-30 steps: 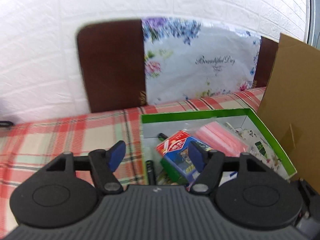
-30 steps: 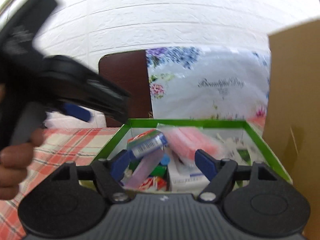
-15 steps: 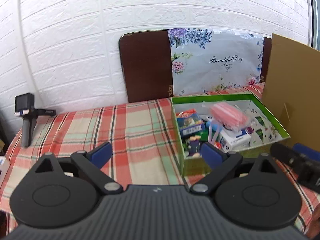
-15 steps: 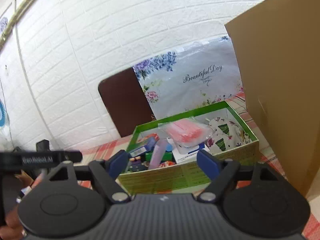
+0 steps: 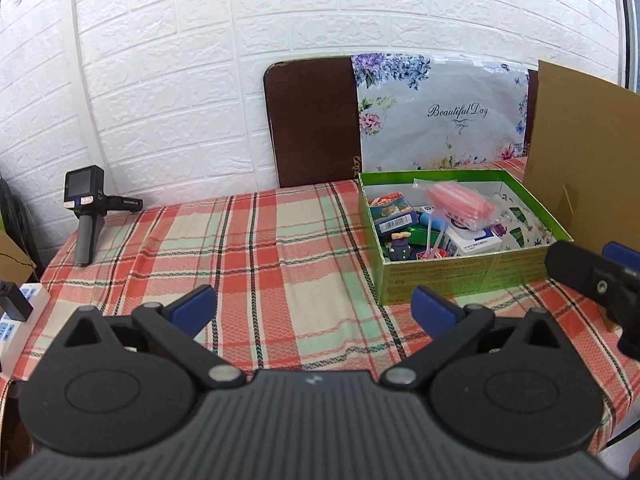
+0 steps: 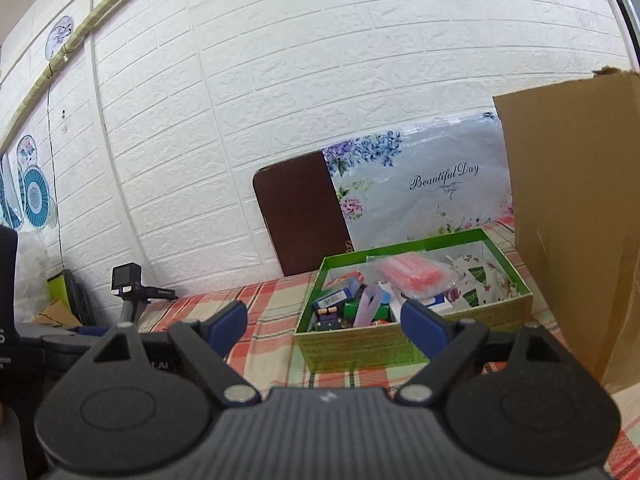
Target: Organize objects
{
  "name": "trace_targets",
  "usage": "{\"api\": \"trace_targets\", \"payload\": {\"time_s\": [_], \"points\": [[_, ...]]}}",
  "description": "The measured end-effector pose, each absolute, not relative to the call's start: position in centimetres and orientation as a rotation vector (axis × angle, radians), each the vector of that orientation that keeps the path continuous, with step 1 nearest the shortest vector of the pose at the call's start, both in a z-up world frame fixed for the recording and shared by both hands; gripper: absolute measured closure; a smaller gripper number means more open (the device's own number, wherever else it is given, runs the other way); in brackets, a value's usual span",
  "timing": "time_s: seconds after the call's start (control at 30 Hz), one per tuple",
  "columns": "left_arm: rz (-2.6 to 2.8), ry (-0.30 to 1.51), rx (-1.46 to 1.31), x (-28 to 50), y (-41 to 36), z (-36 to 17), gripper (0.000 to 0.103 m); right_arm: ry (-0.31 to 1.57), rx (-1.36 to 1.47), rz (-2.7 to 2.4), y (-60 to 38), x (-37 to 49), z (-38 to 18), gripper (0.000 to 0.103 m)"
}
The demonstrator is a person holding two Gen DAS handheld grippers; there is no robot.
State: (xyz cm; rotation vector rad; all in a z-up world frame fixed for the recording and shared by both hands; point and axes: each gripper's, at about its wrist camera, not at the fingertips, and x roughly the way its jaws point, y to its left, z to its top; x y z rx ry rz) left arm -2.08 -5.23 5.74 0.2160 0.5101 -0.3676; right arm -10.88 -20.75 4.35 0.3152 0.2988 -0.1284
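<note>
a table (image 5: 260, 264) draped in a red, cream and green plaid cloth carries an open green cardboard box (image 5: 472, 278) near its right end, full of small items. a tall brown cardboard sheet (image 5: 580, 152) stands just right of the box. a black handheld camera on a grey grip (image 5: 86, 216) stands at the far left corner.

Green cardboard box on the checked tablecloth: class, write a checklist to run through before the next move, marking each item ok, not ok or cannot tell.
1. Left gripper empty, jaws just opened wide: ok.
2. Right gripper empty, jaws just opened: ok.
3. Green cardboard box upright on the red checked tablecloth: ok.
4. Pink plastic packet inside the box, lying on top of the other items: ok.
5. No loose objects left on the tablecloth to sort: ok in view; behind the brown cardboard sheet cannot tell.
6. Box has spare room: cannot tell.
</note>
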Motion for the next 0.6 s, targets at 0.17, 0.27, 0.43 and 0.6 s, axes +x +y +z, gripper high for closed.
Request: {"api": "trace_targets", "payload": {"time_s": [0.17, 0.27, 0.43, 0.6], "points": [[-0.361, 0.487, 0.228, -3.0, -5.5, 5.9, 0.000, 0.290, 0.320, -0.147, -20.9, -11.2, 4.5, 0.014], [-0.360, 0.490, 0.238, -3.2, -5.9, 5.8, 0.000, 0.292, 0.319, -0.155, -21.0, -11.3, 4.5, 0.013], [-0.371, 0.506, 0.250, -3.1, -6.6, 5.7, 0.000, 0.277, 0.317, -0.173, -21.6, -11.3, 4.7, 0.009], [-0.369, 0.518, 0.256, -2.4, -7.0, 5.6, 0.000, 0.277, 0.321, -0.178, -22.3, -10.1, 4.5, 0.009]]}}
